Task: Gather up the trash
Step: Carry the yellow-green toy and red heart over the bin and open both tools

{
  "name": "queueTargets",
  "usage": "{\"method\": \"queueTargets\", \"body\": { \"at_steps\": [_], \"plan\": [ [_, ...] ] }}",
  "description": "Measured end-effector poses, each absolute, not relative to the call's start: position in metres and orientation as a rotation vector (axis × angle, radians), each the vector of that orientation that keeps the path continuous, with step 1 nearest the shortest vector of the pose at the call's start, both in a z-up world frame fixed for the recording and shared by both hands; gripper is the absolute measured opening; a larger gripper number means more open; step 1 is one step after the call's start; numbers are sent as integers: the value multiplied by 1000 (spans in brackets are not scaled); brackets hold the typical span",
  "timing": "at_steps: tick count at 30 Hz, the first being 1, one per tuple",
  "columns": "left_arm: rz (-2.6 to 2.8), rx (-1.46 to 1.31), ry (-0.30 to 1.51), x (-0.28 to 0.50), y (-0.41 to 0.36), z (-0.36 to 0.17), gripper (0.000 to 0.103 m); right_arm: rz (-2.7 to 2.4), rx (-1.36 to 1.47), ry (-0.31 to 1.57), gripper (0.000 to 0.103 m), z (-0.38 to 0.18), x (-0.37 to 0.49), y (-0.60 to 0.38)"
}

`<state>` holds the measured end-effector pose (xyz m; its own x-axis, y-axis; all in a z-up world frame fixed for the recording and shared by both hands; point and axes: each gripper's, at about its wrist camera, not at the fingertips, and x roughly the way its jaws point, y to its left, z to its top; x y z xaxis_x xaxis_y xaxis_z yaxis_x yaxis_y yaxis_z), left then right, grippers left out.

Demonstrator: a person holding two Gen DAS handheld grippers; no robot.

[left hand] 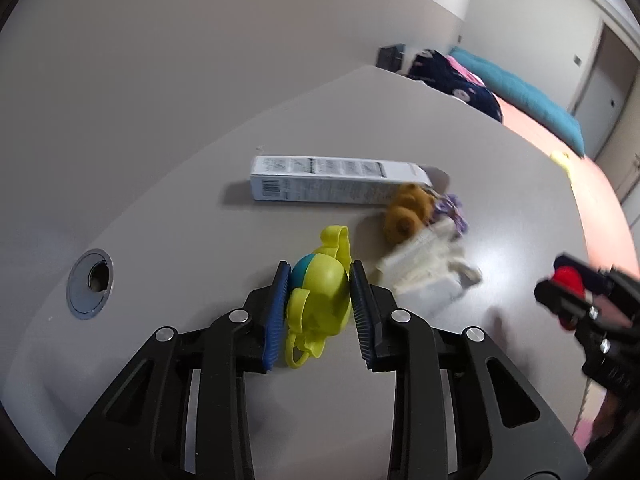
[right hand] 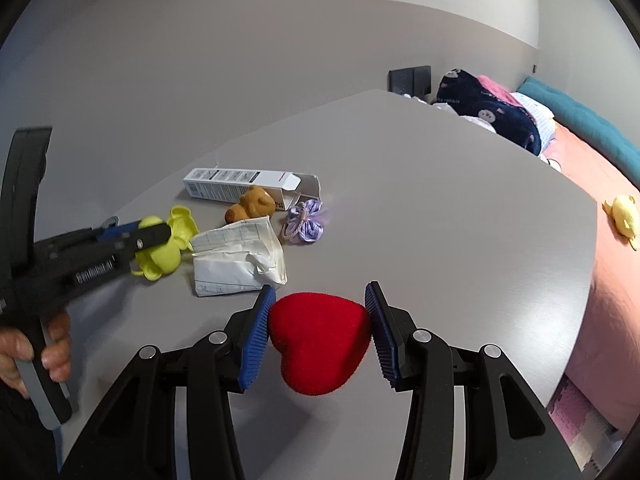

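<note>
Left gripper (left hand: pixel 319 286) clamps yellow toy (left hand: pixel 320 300) — right gripper (right hand: pixel 320 314) (likewise) red heart (right hand: pixel 320 344).

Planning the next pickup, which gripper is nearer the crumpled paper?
Left. The left gripper, holding the yellow toy, sits beside the crumpled paper; the right gripper is just in front, nearly as close.

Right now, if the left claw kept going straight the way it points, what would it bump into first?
Apart from the yellow-green toy it already grips, the left claw would probably meet the long white carton lying on the table; depth is unclear, so it might reach the bare tabletop first.
</note>
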<state>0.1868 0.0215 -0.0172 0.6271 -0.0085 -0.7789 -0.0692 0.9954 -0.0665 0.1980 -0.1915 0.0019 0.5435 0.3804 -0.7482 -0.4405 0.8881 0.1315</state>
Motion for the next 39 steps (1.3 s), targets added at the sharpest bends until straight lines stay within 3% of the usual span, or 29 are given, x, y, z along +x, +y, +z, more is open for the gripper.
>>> {"method": "queueTargets", "body": {
  "at_steps": [25,39],
  "plan": [
    [-33,-3,756,166,-55,53,30,395,-3,758,48,54,172,-281],
    [-143,74,717,173,-136,78,30,297,55,710,48,71,160,-358]
  ]
}}
